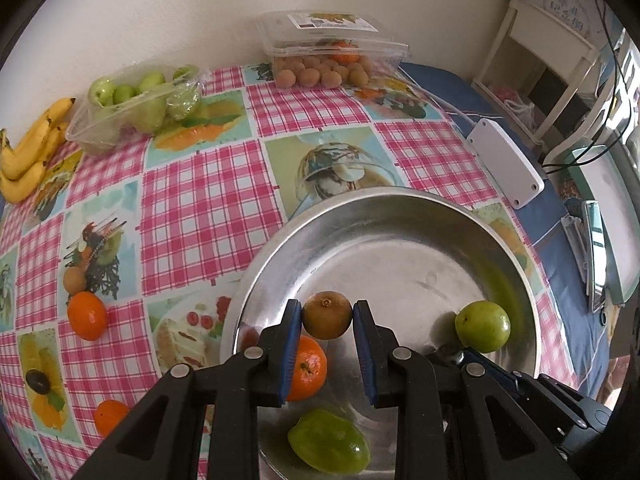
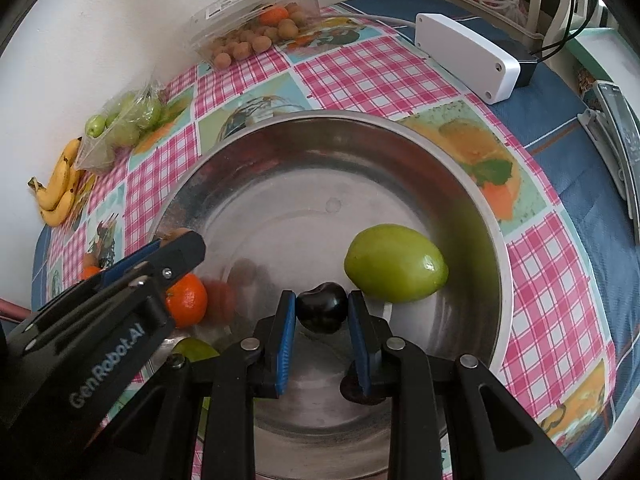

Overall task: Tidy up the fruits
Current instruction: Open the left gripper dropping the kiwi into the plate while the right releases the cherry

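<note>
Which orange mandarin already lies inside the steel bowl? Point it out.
The orange mandarin just behind the left tongs, resting on the round steel bowl floor. The other two mandarins sit outside it on the checked tablecloth.

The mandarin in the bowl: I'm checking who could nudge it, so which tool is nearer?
Left. The left tool, shut on a kiwi, hangs directly above the mandarin. The right tool, shut on a dark plum, is off to the mandarin's right.
</note>
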`<move>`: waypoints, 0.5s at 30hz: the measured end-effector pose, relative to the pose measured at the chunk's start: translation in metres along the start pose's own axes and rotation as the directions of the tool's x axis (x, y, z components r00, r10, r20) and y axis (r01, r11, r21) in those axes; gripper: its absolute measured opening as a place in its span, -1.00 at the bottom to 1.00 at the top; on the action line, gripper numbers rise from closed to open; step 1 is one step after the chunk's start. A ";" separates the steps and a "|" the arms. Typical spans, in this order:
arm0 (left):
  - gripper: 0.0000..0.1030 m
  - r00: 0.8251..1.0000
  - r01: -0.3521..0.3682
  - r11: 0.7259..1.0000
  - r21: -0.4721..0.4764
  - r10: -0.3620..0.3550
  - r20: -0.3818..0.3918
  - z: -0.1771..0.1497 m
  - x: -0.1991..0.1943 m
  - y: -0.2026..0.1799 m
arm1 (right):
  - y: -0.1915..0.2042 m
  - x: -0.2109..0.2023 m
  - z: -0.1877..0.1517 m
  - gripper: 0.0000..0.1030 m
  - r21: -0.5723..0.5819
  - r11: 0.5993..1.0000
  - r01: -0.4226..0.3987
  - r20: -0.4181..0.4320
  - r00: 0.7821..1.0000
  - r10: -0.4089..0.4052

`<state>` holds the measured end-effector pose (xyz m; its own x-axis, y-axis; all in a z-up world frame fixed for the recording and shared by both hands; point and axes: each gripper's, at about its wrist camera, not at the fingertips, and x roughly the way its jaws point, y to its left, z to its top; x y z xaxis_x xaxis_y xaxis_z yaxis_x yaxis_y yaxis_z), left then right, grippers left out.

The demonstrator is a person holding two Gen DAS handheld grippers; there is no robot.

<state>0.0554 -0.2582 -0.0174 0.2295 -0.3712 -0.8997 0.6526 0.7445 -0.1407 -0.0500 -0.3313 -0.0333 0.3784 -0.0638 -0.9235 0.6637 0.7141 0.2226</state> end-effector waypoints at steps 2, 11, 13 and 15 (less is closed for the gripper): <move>-0.44 1.000 -0.002 1.000 -0.002 0.002 -0.004 0.000 0.000 0.000 | 0.000 0.000 0.000 -0.46 0.000 1.000 0.004 -0.001 1.000 -0.004; -0.17 1.000 0.000 1.000 -0.009 0.000 -0.005 -0.002 -0.007 0.003 | 0.004 -0.002 0.001 -0.43 -0.019 1.000 0.011 -0.004 1.000 -0.011; -0.15 1.000 0.001 1.000 -0.015 -0.001 -0.001 -0.002 -0.011 0.006 | 0.006 -0.003 0.003 -0.34 -0.026 1.000 0.014 -0.001 1.000 -0.014; -0.09 1.000 0.002 1.000 -0.025 -0.001 0.006 -0.002 -0.016 0.009 | 0.007 -0.005 0.003 -0.25 -0.028 1.000 0.013 0.001 1.000 -0.013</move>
<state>0.0563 -0.2442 -0.0050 0.2330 -0.3758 -0.8969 0.6349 0.7574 -0.1523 -0.0453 -0.3286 -0.0265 0.3706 -0.0740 -0.9258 0.6500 0.7327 0.2016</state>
